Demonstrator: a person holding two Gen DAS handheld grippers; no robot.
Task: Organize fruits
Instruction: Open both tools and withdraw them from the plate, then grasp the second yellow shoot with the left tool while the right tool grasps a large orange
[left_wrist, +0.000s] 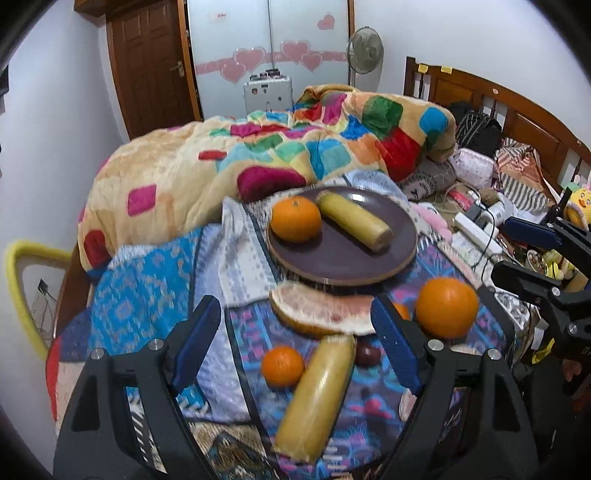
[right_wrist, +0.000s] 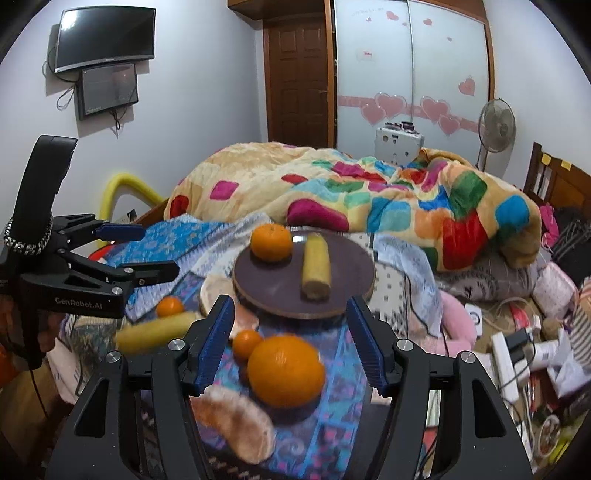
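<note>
A dark round plate (left_wrist: 343, 254) (right_wrist: 273, 284) on the bed holds an orange (left_wrist: 295, 218) (right_wrist: 271, 243) and a yellow sugarcane piece (left_wrist: 354, 218) (right_wrist: 316, 267). In front of it lie a pomelo peel (left_wrist: 325, 314), a big orange (left_wrist: 447, 308) (right_wrist: 285, 371), a small orange (left_wrist: 282, 365) (right_wrist: 246, 344), a second sugarcane piece (left_wrist: 317, 395) (right_wrist: 157, 332) and a dark small fruit (left_wrist: 367, 354). My left gripper (left_wrist: 295, 347) is open above the sugarcane piece and small orange. My right gripper (right_wrist: 291, 347) is open around the big orange, not touching it.
A colourful quilt (left_wrist: 258, 158) is heaped behind the plate. Cables, a power strip (left_wrist: 476, 234) and clutter lie to the right. Another pomelo peel (right_wrist: 236, 424) lies near the right gripper. A yellow chair frame (left_wrist: 18, 280) stands at the left.
</note>
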